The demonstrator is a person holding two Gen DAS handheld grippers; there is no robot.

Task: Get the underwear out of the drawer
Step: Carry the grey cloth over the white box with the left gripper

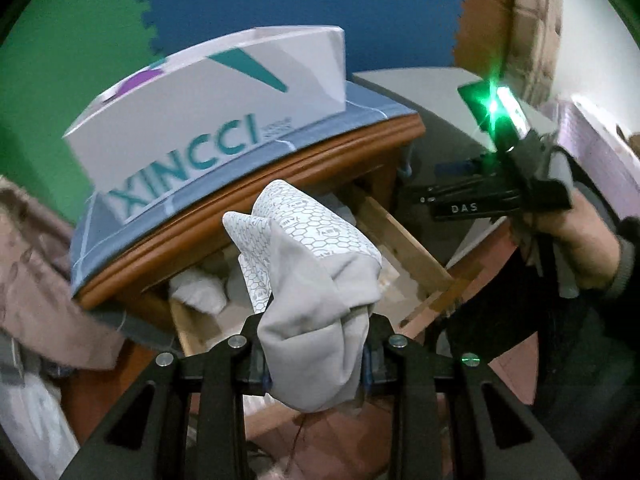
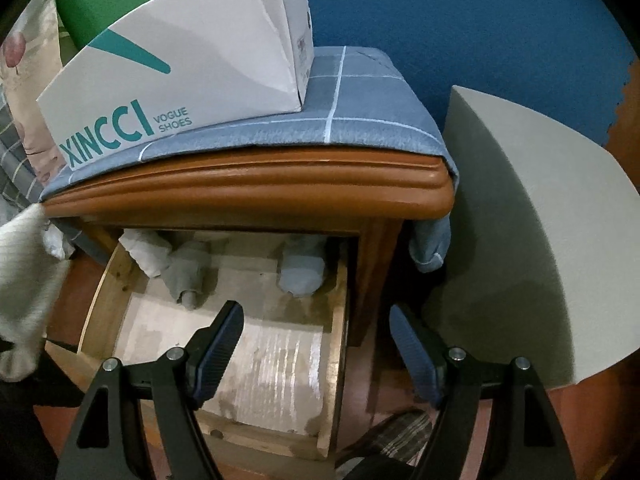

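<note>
Left tool (image 1: 316, 354) pinches grey underwear (image 1: 316, 280) (fingertips hidden); right tool (image 2: 316, 344) spread.

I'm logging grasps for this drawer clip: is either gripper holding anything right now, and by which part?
The left gripper is shut on the grey underwear, pinching its bunched lower end; the printed end stands free above. The right gripper is open and holds nothing.

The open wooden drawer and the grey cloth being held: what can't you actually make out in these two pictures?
- Left wrist view: the grey folded underwear in the left gripper hides most of the open wooden drawer.
- Right wrist view: the brown wooden nightstand top covers the drawer's back, so the rolled grey bundles are partly hidden.
- Right wrist view: the underwear is cut off by the left edge.
</note>
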